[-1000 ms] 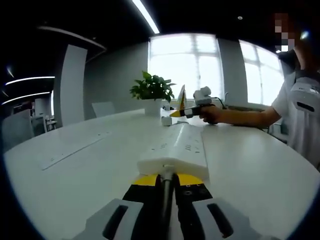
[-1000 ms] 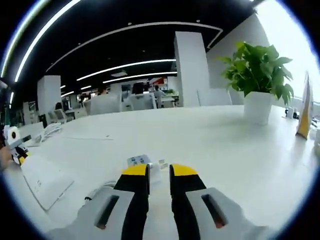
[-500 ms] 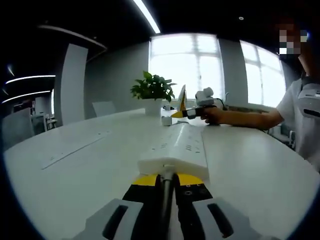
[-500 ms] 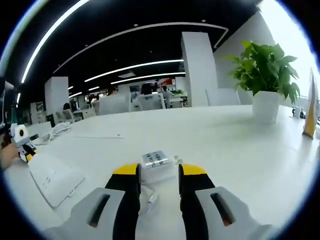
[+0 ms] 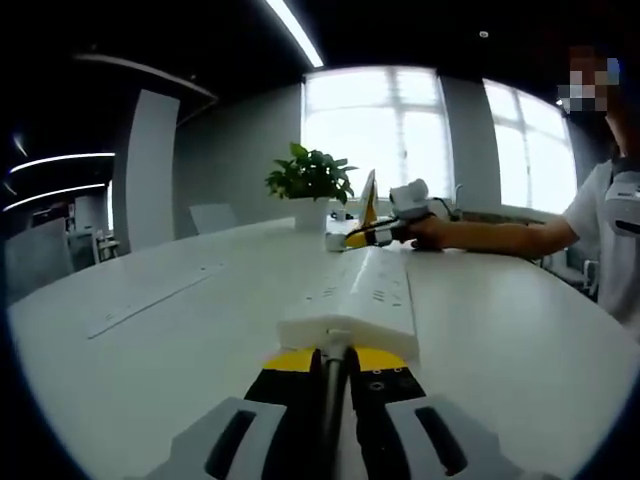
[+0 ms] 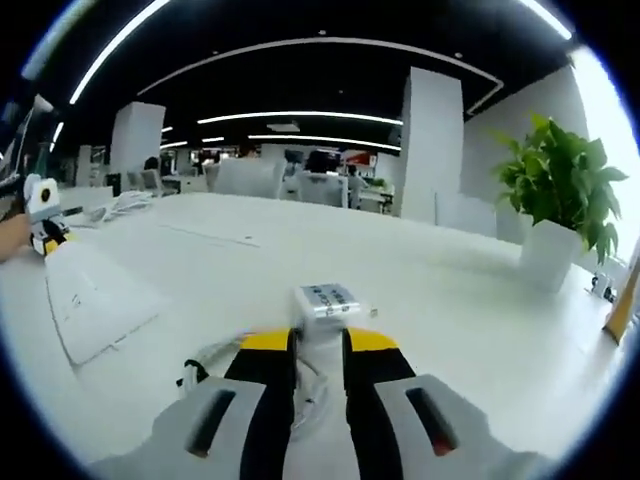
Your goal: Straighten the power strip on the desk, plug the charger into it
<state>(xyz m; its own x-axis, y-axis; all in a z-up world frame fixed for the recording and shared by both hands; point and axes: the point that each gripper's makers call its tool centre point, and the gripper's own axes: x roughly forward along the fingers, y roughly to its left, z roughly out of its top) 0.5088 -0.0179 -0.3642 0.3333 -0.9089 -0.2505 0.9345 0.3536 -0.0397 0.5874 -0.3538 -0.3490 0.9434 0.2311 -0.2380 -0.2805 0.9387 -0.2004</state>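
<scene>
A long white power strip [image 5: 355, 298] lies on the white desk [image 5: 160, 340], running away from me. My left gripper [image 5: 333, 362] is shut on its near end, where the dark cord comes out. Beyond the strip's far end, my right gripper [image 5: 372, 233] holds a small white charger [image 5: 337, 241]. In the right gripper view, the right gripper [image 6: 318, 342] is shut on the charger [image 6: 328, 300], whose label faces up. The charger's white cable [image 6: 212, 362] loops on the desk below the jaws. The power strip [image 6: 95, 298] lies to the left, with the left gripper [image 6: 44, 236] at its far end.
A potted green plant [image 5: 309, 178] in a white pot [image 6: 548, 252] stands behind the charger, with a yellow sign [image 5: 368, 198] beside it. A person's arm [image 5: 490, 236] reaches in from the right. A flat white strip [image 5: 150, 298] lies on the desk's left side.
The right gripper's jaws have narrowed onto the charger, and its view has swung a little to the left. The left gripper and the power strip have stayed put.
</scene>
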